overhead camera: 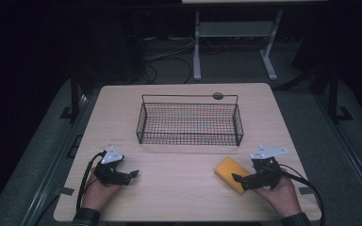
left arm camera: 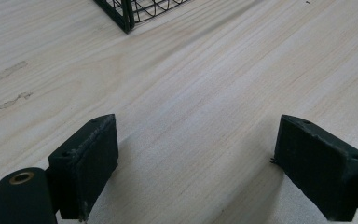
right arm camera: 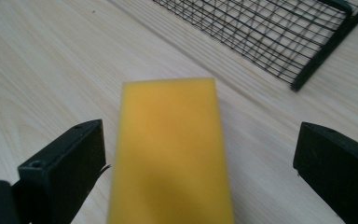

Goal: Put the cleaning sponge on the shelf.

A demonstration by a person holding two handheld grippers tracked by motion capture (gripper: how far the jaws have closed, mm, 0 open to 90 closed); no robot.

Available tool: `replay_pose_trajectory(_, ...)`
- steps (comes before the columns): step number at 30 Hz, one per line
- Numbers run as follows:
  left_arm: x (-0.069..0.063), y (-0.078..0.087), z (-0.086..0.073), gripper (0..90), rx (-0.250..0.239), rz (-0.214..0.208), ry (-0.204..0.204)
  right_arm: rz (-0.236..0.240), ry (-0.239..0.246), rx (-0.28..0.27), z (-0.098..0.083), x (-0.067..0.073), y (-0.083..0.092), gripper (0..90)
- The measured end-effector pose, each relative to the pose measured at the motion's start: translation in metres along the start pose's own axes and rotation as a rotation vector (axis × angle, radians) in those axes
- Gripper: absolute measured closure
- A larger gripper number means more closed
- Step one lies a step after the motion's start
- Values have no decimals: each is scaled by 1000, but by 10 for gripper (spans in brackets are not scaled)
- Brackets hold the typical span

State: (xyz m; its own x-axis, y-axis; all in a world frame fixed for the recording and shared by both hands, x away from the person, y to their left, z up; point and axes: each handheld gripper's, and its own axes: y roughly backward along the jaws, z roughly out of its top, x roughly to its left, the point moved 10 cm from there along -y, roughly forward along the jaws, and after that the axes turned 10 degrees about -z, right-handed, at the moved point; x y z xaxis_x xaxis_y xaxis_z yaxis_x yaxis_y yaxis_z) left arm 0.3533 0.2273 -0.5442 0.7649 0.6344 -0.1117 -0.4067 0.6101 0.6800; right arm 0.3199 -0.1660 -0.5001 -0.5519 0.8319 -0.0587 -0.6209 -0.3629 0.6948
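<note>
Yellow foam, the sponge [right arm camera: 170, 149] lies flat on the table [overhead camera: 179, 188] at five o'clock from the wire basket [overhead camera: 190, 123], between the right gripper's [overhead camera: 241, 179] spread jaws. Off-centre closing could skid it sideways. The left gripper [overhead camera: 131, 175] gapes empty.

Left gripper [overhead camera: 131, 175] low at near left, fingers [left arm camera: 86, 163] spread wide — right gripper [overhead camera: 239, 181] likewise, fingers parted

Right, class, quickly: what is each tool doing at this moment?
Left tool: open, holding nothing.
Right tool: open, jaws either side of the yellow sponge, not gripping.
</note>
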Motion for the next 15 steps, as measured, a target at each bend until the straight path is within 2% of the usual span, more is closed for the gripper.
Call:
replay_pose_trajectory(7,0,0,0,127,0,0,0,3,-10,14,-1,3,-5,20)
replay_pose_trajectory(15,0,0,0,127,0,0,0,11,22,38,-5,13,-16,20)
